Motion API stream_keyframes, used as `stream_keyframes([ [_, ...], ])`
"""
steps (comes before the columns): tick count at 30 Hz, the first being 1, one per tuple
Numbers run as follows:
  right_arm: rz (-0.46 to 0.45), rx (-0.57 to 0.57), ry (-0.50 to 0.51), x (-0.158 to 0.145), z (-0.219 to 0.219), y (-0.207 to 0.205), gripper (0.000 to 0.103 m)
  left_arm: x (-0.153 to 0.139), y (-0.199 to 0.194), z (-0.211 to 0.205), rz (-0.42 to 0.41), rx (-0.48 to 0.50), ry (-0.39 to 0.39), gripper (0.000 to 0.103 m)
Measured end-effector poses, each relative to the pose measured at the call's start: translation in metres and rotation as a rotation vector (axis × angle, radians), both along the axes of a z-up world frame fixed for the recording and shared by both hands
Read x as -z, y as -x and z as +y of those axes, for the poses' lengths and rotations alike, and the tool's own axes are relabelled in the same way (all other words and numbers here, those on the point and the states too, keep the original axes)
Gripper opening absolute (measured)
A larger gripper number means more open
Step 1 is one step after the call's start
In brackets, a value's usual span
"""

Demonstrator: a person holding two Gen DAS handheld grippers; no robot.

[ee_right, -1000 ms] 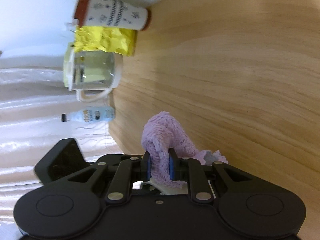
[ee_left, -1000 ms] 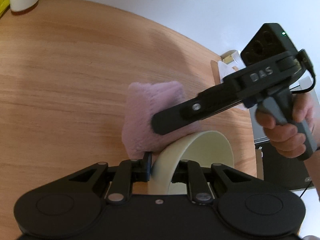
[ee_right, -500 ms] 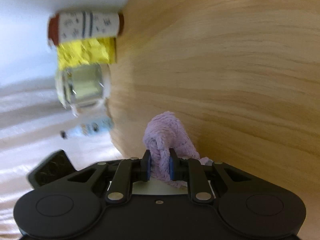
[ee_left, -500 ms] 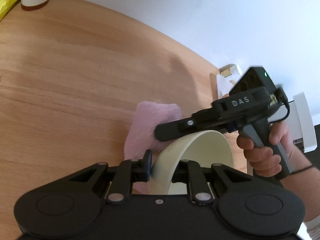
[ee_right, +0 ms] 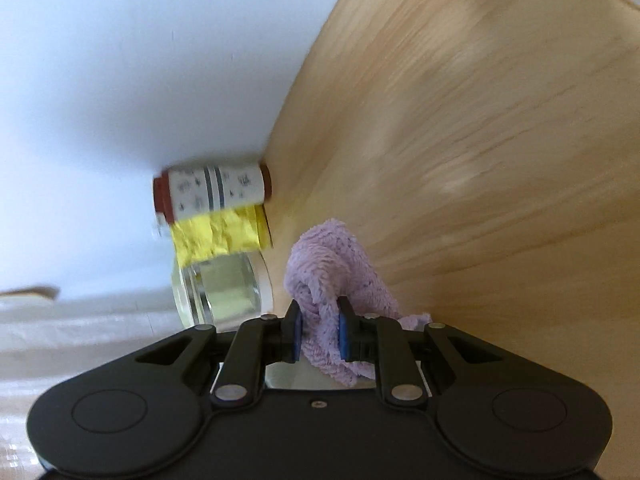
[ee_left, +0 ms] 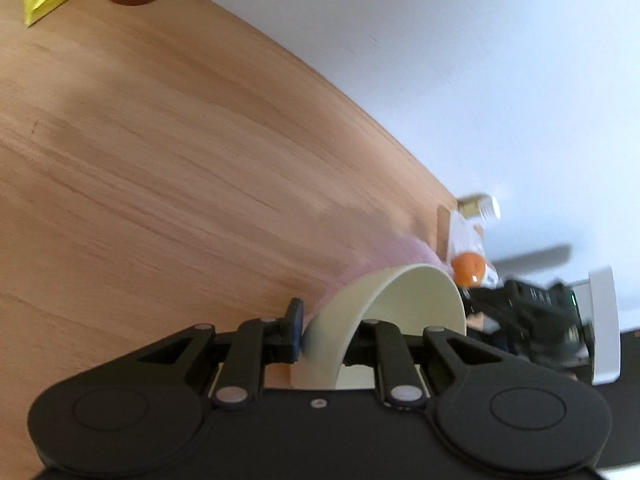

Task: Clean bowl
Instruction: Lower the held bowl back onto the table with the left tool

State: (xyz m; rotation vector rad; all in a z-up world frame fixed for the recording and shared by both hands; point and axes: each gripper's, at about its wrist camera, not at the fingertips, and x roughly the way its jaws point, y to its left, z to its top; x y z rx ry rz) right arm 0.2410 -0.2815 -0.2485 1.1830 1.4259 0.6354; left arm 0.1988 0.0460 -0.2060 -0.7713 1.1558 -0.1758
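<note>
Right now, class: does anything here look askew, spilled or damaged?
Only the bowl is askew: the left gripper holds it tipped on edge by its rim. The right gripper clamps the purple cloth. No spills or damage.

Bright, even daylight. Both views bend strongly at their dark rounded corners. Motion blur smears the worktop (ee_right: pixel 500 140) grain, the canister (ee_right: pixel 214 194) beside it, and the right claw (ee_left: pixel 532 316); soft shadows cross the worktop.

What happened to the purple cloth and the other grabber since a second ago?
The right gripper swung away to the right, off the bowl's far side, carrying the purple cloth with it; now only a blurred edge of cloth shows behind the bowl. The left gripper kept its clamp on the bowl's rim, and the right kept its hold on the cloth.
</note>
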Motion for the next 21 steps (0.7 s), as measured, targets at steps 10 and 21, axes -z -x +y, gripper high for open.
stream_keyframes([
  [10, -0.044, 0.072, 0.001, -0.009, -0.024, 0.027, 0.018, 0.007, -0.005, 0.003, 0.015, -0.079, 0.033, 0.016],
  [21, -0.265, -0.159, 0.095, -0.038, -0.003, 0.046, 0.018, -0.011, -0.006, 0.011, -0.05, -0.028, 0.032, 0.014],
])
